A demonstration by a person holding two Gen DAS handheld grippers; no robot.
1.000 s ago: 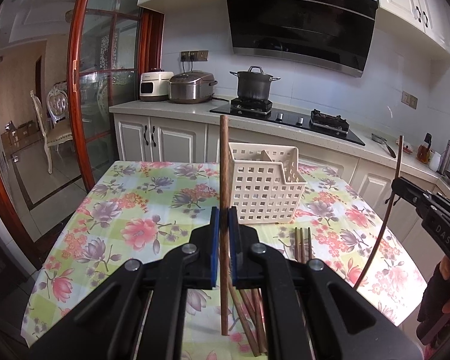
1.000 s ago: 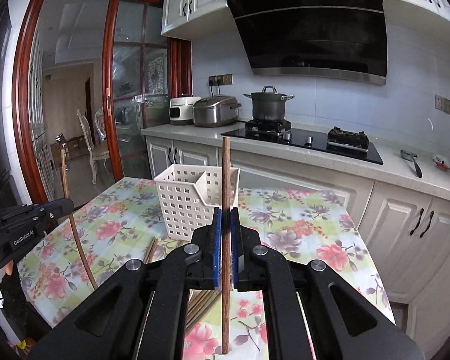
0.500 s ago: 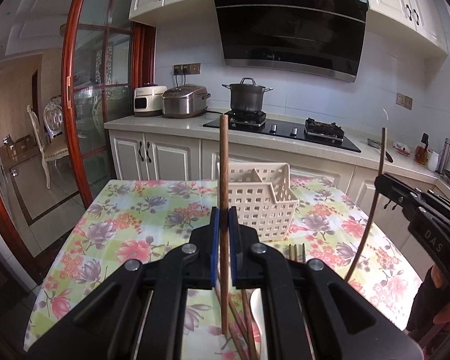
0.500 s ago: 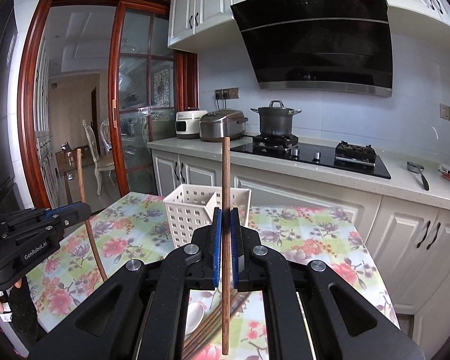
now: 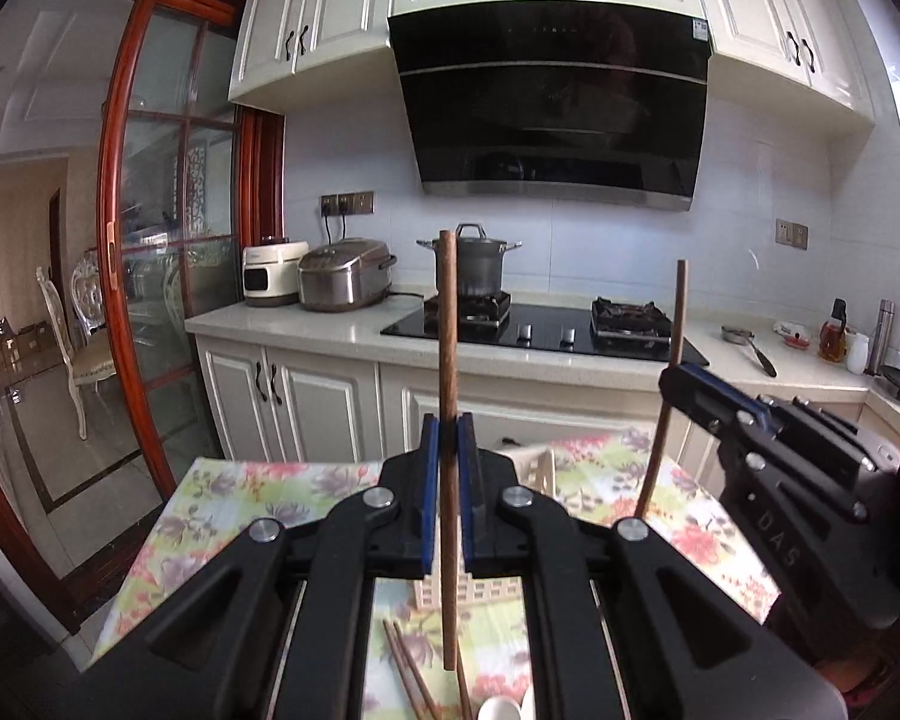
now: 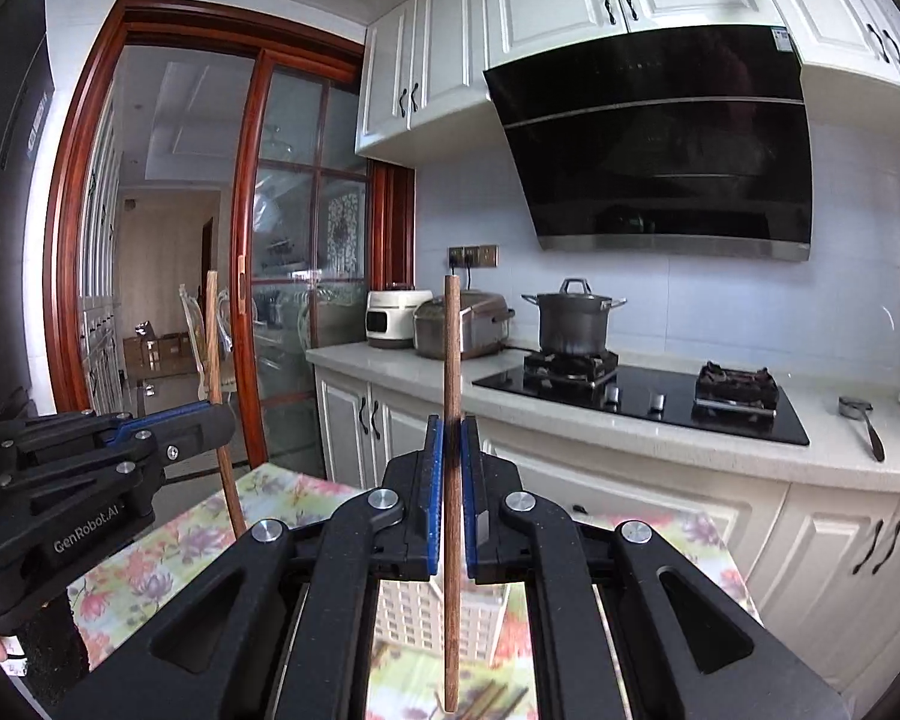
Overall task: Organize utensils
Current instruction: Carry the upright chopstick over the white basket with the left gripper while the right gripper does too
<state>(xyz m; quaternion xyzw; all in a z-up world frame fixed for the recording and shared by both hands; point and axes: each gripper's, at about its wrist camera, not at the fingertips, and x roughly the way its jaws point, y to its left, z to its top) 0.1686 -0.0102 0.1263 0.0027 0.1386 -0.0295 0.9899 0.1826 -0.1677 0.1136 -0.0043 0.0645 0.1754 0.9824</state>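
My left gripper (image 5: 448, 426) is shut on a brown wooden chopstick (image 5: 448, 360), held upright high above the floral table (image 5: 258, 480). My right gripper (image 6: 451, 429) is shut on a second wooden chopstick (image 6: 451, 390), also upright. Each gripper shows in the other's view, the right one (image 5: 669, 375) at the right, the left one (image 6: 222, 414) at the left. The white perforated basket (image 5: 531, 462) stands on the table below, mostly hidden behind the jaws. Several loose chopsticks (image 5: 411, 669) and a white spoon (image 5: 501, 708) lie in front of it.
A kitchen counter (image 5: 330, 324) runs behind the table with a rice cooker (image 5: 345, 276), a pot (image 5: 471, 264) on the hob and a range hood (image 5: 552, 114) above. A red-framed glass door (image 5: 168, 276) stands at the left.
Both grippers have risen and tilted up with their chopsticks. The basket and table have dropped low in both views, and the two grippers have come closer together.
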